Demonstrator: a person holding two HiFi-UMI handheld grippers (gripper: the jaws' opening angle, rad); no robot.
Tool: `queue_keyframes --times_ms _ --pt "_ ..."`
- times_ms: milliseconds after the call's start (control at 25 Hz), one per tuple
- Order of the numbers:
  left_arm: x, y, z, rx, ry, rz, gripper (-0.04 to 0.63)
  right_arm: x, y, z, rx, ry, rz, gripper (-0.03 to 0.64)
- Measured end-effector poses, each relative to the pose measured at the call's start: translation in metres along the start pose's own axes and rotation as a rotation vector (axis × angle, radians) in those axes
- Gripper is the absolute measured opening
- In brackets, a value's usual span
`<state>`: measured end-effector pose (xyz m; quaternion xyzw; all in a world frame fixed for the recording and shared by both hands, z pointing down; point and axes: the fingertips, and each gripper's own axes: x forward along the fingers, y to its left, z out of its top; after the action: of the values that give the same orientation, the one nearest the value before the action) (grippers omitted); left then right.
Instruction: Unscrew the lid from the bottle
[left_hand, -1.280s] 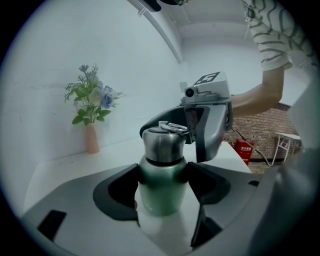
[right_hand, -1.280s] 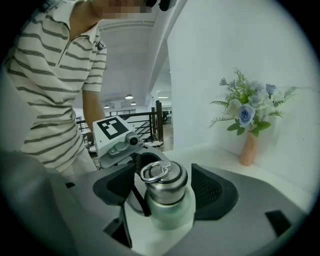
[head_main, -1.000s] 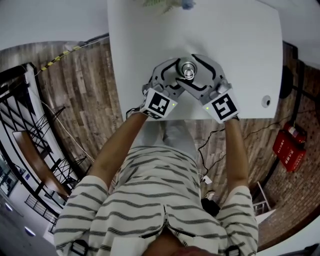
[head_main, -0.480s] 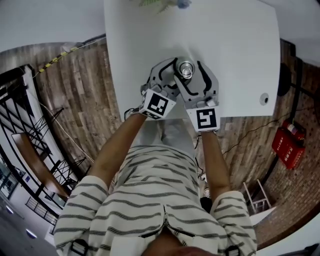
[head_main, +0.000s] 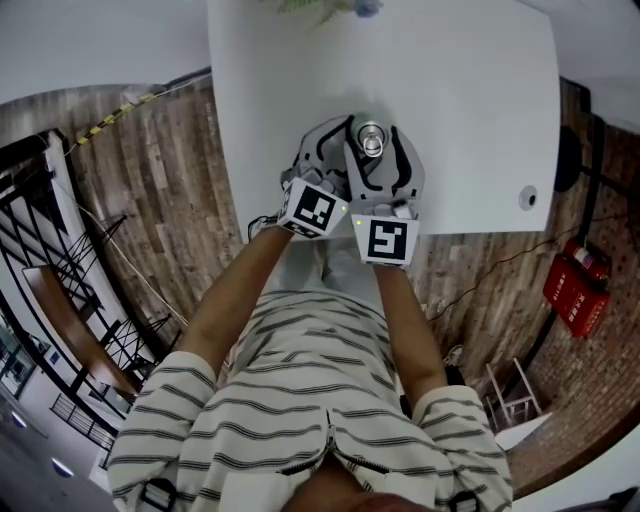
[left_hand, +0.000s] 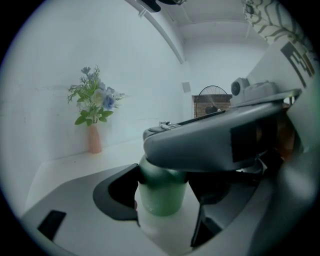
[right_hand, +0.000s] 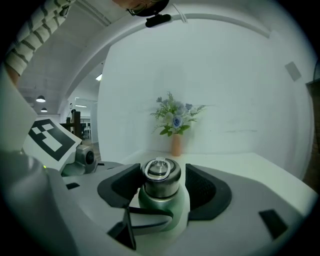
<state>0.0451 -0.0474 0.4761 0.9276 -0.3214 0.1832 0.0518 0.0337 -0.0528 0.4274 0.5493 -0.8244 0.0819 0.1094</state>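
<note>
A green bottle (right_hand: 162, 207) with a round metal lid (right_hand: 161, 176) stands on the white table (head_main: 480, 100) close to its near edge. My left gripper (left_hand: 162, 200) reaches in from the left and is shut on the green body (left_hand: 161, 192). From above, the bottle shows only as its lid (head_main: 372, 138). My right gripper (right_hand: 161, 190) comes from the near side at lid height. Its jaws have just been closing. The lid sits between the pads (right_hand: 122, 187), and a thin gap shows on each side. In the head view the right gripper (head_main: 373, 150) lies over the left gripper (head_main: 358, 142).
A small vase of flowers (right_hand: 175, 135) stands at the table's far edge against the white wall, also seen as the vase (left_hand: 94, 137). A small round fitting (head_main: 529, 199) sits near the table's right front corner. Wooden floor and a red object (head_main: 578, 290) lie beyond the table.
The right gripper has swung from the bottle's right side round to the near side, turning as it went, and its jaws have narrowed around the lid. The left gripper and bottle have stayed put.
</note>
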Motion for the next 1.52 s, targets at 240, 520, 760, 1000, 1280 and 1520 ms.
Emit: queue_keyframes --times_ms 240,520,760,1000,1280,1520 --pt "0.0004 -0.0002 -0.0007 -0.008 0.001 -0.003 0.311 0.0011 0.0011 0.0009 0.01 -0.021 -0.001 0.25" --pt "0.0002 -0.0003 -0.0013 -0.012 -0.002 -0.01 0.311 0.0011 0.0015 0.0005 0.014 -0.023 0.042 0.25" --pt "-0.0003 0.0001 -0.0012 -0.008 -0.003 -0.009 0.311 -0.0004 0.0027 -0.0004 0.02 -0.021 0.125 0.25" --pt "-0.0013 0.0005 -0.0021 -0.008 0.0 -0.018 0.311 -0.0003 0.006 0.0005 -0.024 -0.017 0.258 0.25" --pt "0.0003 -0.0012 -0.0011 0.001 -0.003 -0.025 0.311 -0.003 0.0081 0.0019 -0.085 -0.026 0.459 0.25" --pt "0.0012 0.0 -0.0012 0.009 0.004 -0.025 0.311 -0.0041 0.0082 0.0022 -0.113 -0.022 0.586 0.25"
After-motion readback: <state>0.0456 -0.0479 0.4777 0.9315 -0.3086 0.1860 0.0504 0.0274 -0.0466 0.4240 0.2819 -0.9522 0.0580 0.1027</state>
